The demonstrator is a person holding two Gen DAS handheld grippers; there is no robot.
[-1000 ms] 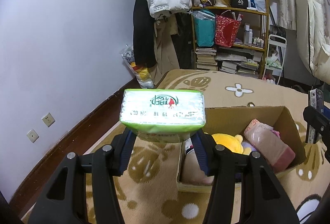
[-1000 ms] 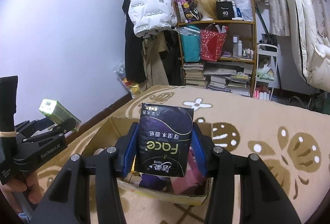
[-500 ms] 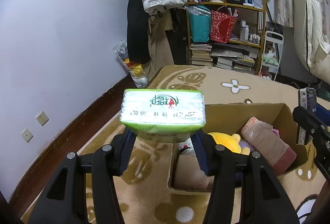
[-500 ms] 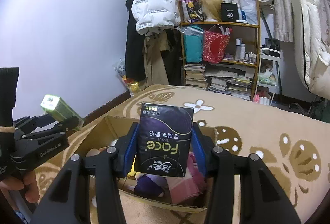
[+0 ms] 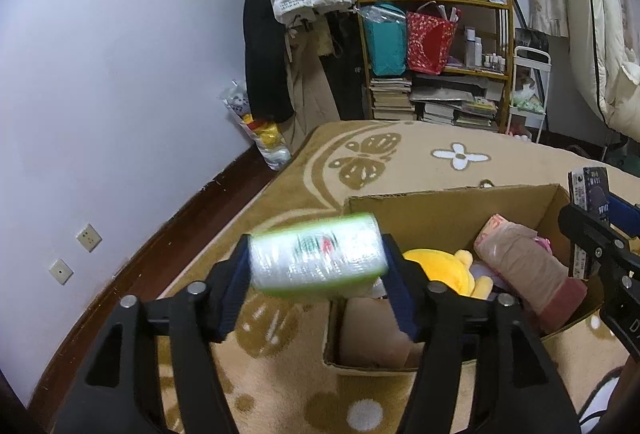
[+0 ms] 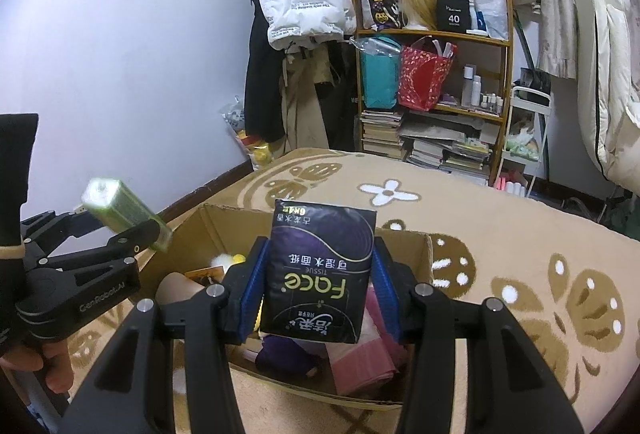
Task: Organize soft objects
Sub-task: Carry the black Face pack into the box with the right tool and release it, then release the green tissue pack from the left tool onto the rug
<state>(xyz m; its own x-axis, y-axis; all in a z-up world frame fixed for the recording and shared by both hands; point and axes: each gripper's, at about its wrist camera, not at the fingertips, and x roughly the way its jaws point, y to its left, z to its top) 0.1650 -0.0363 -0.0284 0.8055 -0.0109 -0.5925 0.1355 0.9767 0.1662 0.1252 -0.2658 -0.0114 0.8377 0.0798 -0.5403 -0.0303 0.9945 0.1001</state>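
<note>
Since half a second ago the green plastic-wrapped tissue pack (image 5: 318, 258) has dropped lower between the left gripper (image 5: 316, 288) fingers and smeared with motion blur; whether they grip it or it is slipping free, I cannot tell. It sits just ahead of the blue finger pads (image 5: 234, 286), up against the near-left corner of the open brown cardboard box (image 5: 440, 202).

Unchanged, the right gripper (image 6: 318, 290) is clenched on the dark purple "Face" tissue pack (image 6: 320, 270), pinched by its two narrow sides and held upright between the fingers, directly above the box. Beyond those fingers lie a yellow plush toy (image 5: 444, 268) and a pink wrapped roll (image 5: 528, 274) inside the box, which rests on the beige patterned carpet (image 6: 520, 234).

Both packs look light, squashy and slick-filmed, so a firm pinch across the short sides, near the middle, should hold best; a loose one likely lets them slide.
</note>
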